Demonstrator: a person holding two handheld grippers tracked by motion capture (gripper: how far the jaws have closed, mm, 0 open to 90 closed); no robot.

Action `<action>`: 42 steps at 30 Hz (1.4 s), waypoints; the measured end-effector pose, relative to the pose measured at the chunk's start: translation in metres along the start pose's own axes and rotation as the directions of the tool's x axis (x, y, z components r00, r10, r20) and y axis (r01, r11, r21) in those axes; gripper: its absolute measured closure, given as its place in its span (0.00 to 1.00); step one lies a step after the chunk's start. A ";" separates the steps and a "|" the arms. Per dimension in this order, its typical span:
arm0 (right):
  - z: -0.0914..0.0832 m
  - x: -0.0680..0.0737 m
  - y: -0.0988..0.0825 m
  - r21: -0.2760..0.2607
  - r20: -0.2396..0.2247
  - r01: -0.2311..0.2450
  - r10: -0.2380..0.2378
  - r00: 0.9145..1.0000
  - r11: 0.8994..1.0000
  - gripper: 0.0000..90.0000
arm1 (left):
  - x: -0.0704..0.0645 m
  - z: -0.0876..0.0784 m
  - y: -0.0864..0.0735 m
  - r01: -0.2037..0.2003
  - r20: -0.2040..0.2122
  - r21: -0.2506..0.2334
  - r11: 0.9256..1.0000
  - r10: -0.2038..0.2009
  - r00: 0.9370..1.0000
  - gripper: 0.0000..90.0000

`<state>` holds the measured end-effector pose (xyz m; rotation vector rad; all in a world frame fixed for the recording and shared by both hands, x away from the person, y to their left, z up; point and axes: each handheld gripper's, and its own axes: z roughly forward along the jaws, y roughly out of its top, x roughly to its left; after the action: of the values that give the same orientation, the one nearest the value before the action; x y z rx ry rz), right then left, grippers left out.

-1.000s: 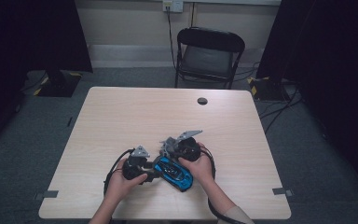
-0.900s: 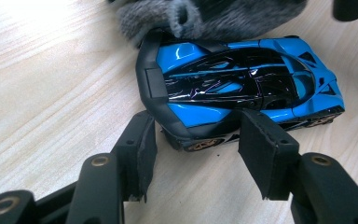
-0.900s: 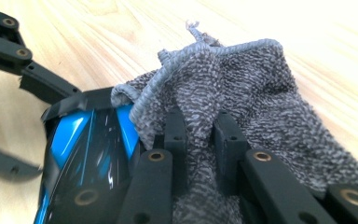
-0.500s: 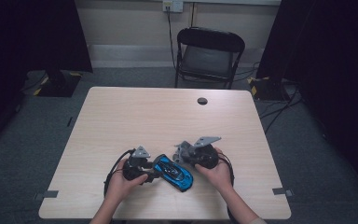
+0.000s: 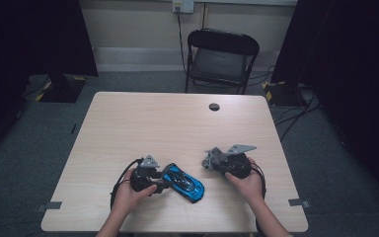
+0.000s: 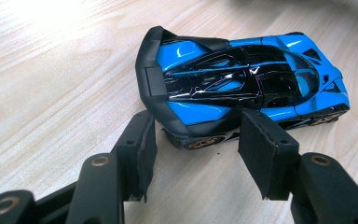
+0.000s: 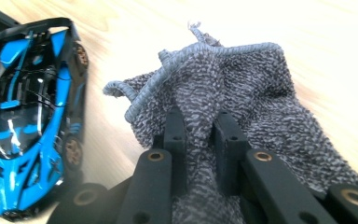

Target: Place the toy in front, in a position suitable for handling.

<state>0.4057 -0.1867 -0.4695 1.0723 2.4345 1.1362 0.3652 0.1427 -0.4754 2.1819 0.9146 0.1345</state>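
The person is working at a pale wooden counter (image 5: 128, 128), wiping a glossy blue-and-black toy sports car (image 5: 183, 182) with a grey knitted cloth (image 7: 242, 107). The left hand-held gripper (image 5: 154, 181) is bracing the car at its tail: in the left gripper view the two black jaws are standing part-way apart, flanking the rear corner of the car (image 6: 242, 84), with the right pad lying against its flank and the left one just beside the tail, so a firm clamp cannot be confirmed. The car is lying near the counter's near edge, nose pointing toward four o'clock in the high view.

The right hand-held gripper (image 5: 211, 159) is pinching the cloth tightly between nearly closed jaws. Compared with a second ago, when it was sitting right over the car, it is now pulling away toward three o'clock, well apart from the car. That likely means one wiping pass is ending and the cloth is being repositioned or carried off.
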 end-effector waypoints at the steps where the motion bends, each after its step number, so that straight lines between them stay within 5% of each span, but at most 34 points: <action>1: -0.001 -0.001 -0.001 0.001 0.005 -0.002 0.002 1.000 1.000 0.86 | 0.000 0.000 0.000 0.002 0.001 -0.001 1.000 -0.002 1.000 0.52; 18: 0.003 -0.007 -0.007 0.024 0.041 0.009 -0.010 0.999 1.000 0.84 | -0.001 0.001 0.000 0.001 0.001 0.003 1.000 -0.001 1.000 0.51; 28: 0.003 -0.020 -0.010 0.013 0.055 -0.021 0.021 0.998 1.000 0.81 | 0.000 0.001 0.000 0.004 0.005 -0.003 1.000 -0.004 1.000 0.51; 34: 0.003 -0.016 -0.009 0.013 0.046 -0.041 0.041 0.998 0.999 0.61 | -0.001 0.001 0.000 0.004 0.001 -0.003 1.000 -0.004 1.000 0.51; 42: -0.005 -0.006 -0.001 -0.006 0.039 -0.012 0.012 0.999 1.000 0.38 | 0.000 0.001 0.000 0.007 0.004 -0.003 1.000 -0.007 1.000 0.51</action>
<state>0.4072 -0.1943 -0.4678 1.0988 2.3967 1.1143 0.3652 0.1422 -0.4762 2.1753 0.9187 0.1285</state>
